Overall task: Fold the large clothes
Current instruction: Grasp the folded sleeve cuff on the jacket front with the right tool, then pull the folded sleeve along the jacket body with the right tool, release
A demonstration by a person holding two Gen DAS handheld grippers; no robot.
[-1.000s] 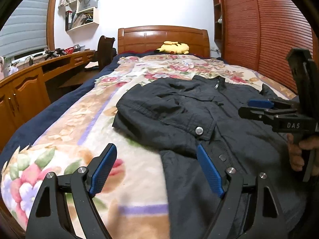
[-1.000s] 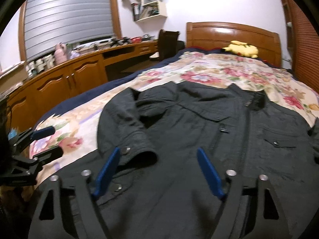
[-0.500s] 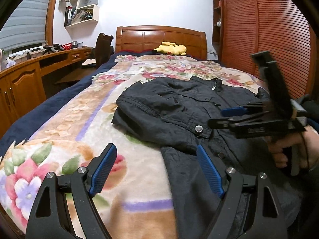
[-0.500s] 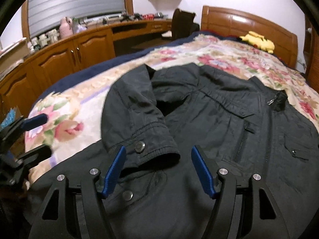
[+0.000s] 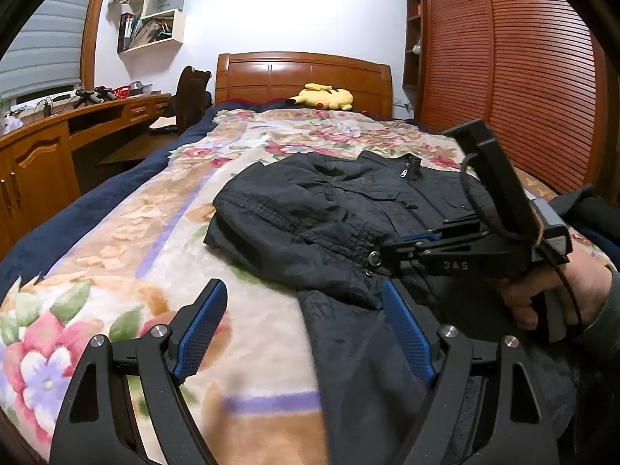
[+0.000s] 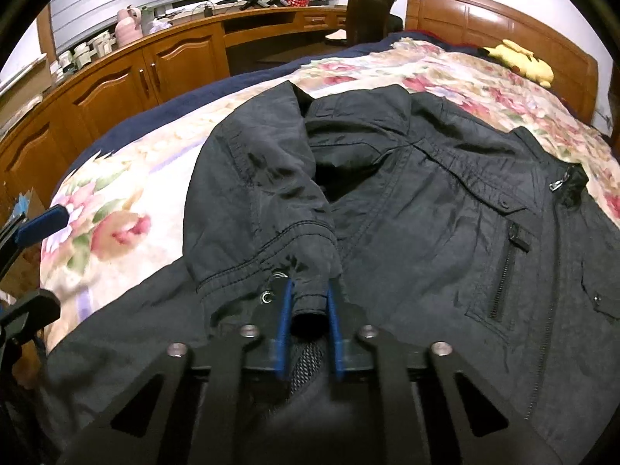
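A black jacket (image 5: 341, 209) lies front up on the floral blanket (image 5: 155, 240) of a bed, collar toward the headboard, its left sleeve folded across the chest. It fills the right wrist view (image 6: 445, 201). My right gripper (image 6: 308, 298) is shut on the sleeve cuff (image 6: 306, 271); it shows in the left wrist view (image 5: 391, 257) at the cuff's snap button. My left gripper (image 5: 306, 321) is open and empty, above the jacket's lower left edge and the blanket. Its fingers (image 6: 42, 224) show at the left edge of the right wrist view.
A yellow plush toy (image 5: 323, 97) lies by the wooden headboard (image 5: 302, 73). A long wooden desk with cabinets (image 6: 155, 62) and a dark chair (image 5: 192, 97) run along the bed's left side. A slatted wooden wardrobe (image 5: 515, 77) stands on the right.
My right gripper moved forward onto the sleeve cuff and closed on it. My left gripper stayed open, nearly in place.
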